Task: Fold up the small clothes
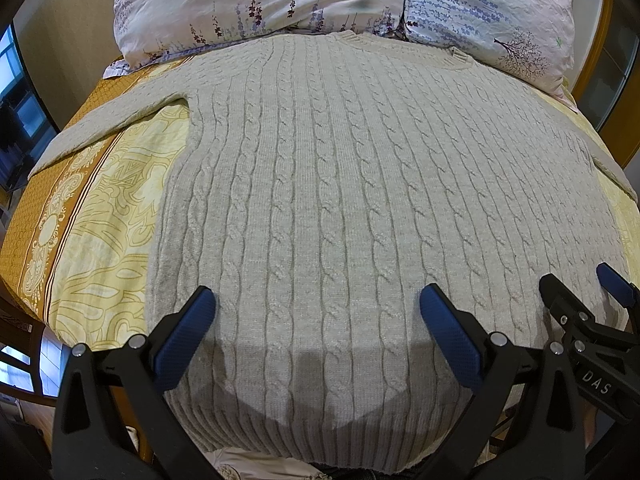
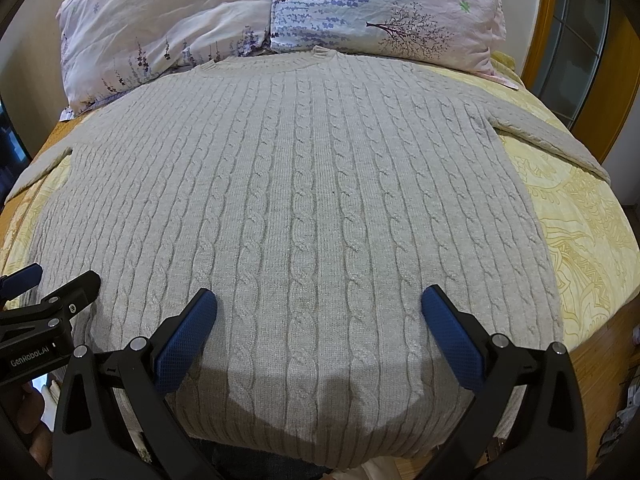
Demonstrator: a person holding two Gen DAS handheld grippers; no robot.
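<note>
A light grey cable-knit sweater (image 1: 340, 184) lies flat on the bed, neck toward the pillows, hem toward me; it also shows in the right wrist view (image 2: 304, 200). Its left sleeve (image 1: 100, 120) and right sleeve (image 2: 552, 136) spread outward. My left gripper (image 1: 318, 312) is open and empty above the hem, left of centre. My right gripper (image 2: 319, 312) is open and empty above the hem, right of centre. The right gripper also shows at the left wrist view's right edge (image 1: 580, 292), and the left gripper at the right wrist view's left edge (image 2: 60, 280).
The bed has a yellow patterned sheet (image 1: 104, 216) with an orange border. Two floral pillows (image 1: 256, 4) (image 2: 384, 12) lie at the head, just past the collar. A wooden frame and glass door (image 2: 576, 52) stand right; a window (image 1: 12, 92) is at the left.
</note>
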